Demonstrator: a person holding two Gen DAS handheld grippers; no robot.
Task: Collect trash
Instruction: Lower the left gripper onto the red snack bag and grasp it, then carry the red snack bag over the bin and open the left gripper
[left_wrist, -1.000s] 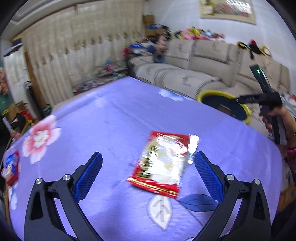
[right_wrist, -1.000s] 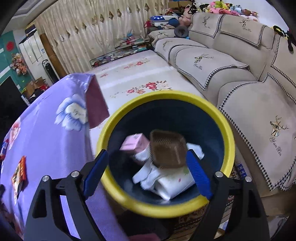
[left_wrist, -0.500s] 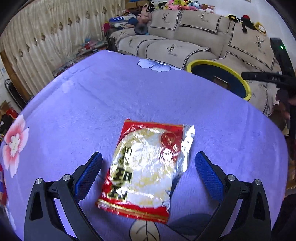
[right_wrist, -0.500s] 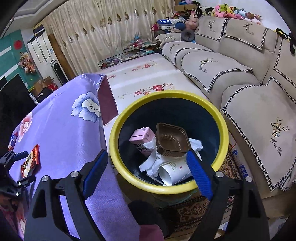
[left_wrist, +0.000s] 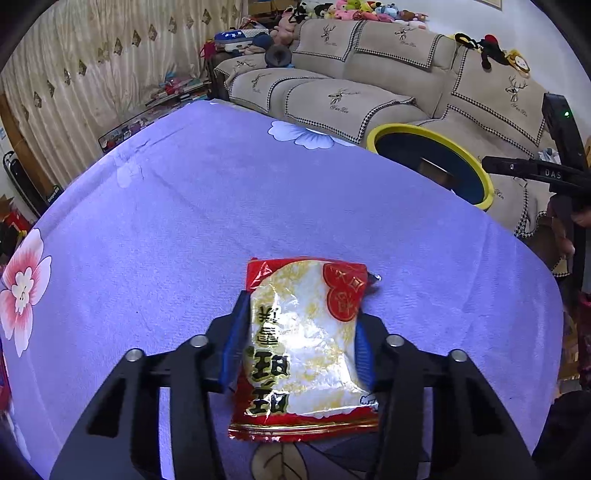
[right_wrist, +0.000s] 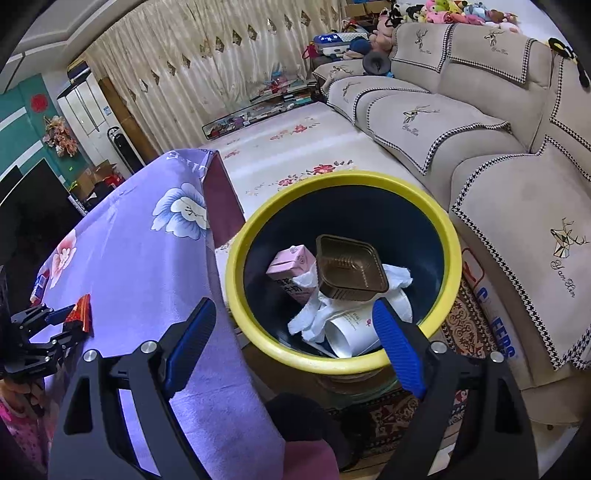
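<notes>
The left gripper (left_wrist: 300, 343), jaws just drawn in, clenches the red-and-silver snack wrapper (left_wrist: 306, 347) lying on the desk (left_wrist: 184, 221), well short of the yellow-rimmed bin (right_wrist: 343, 280), likely for binning, while the right gripper (right_wrist: 291, 347) hovers released above that bin.

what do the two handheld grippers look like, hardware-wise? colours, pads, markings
Both match: the left gripper and right gripper have matte black cut-out linkage arms with round silver pivot bolts, and ribbed blue pads on the fingers. In the left wrist view, the right unit's black body has white "DAS" lettering and a green LED on an upright black part. No cables visible. A pink patterned sleeve shows at the frame edge.
</notes>
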